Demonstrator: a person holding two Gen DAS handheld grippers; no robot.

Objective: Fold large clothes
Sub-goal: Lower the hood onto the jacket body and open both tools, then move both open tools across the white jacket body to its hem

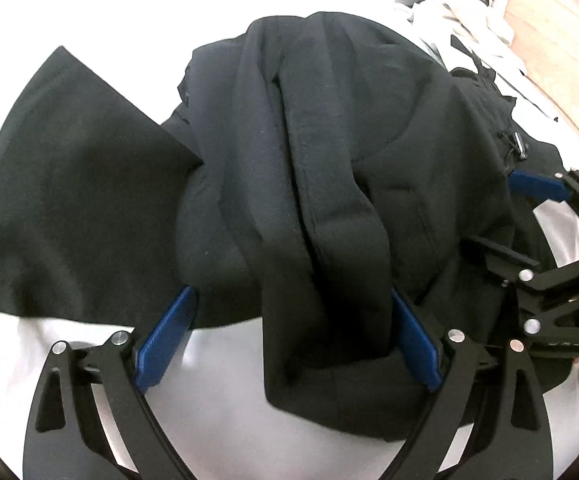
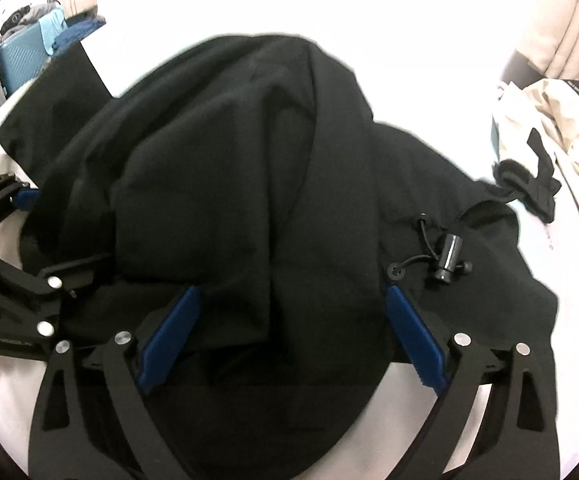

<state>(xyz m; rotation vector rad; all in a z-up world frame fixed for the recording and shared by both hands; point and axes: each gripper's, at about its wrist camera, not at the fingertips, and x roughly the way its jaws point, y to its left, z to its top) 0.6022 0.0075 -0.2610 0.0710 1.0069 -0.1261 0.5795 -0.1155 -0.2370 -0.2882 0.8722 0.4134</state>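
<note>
Left gripper [image 1: 289,332]: nearest in its own view, blue pads spread wide either side of a thick fold of the black garment [image 1: 309,168], not pressing it; released. Right gripper [image 2: 293,336]: likewise splayed, garment bulk lying loose between the pads; released. Black garment: heaped on the white surface [image 2: 409,20], a flat panel reaching toward 9 o'clock in the left view. Drawcord toggle [image 2: 447,258]: on the garment at 3 o'clock of the right view. Cream clothing [image 2: 561,128]: farther, 2 o'clock. Blue suitcase [image 2: 23,54]: far, 10 o'clock.
</note>
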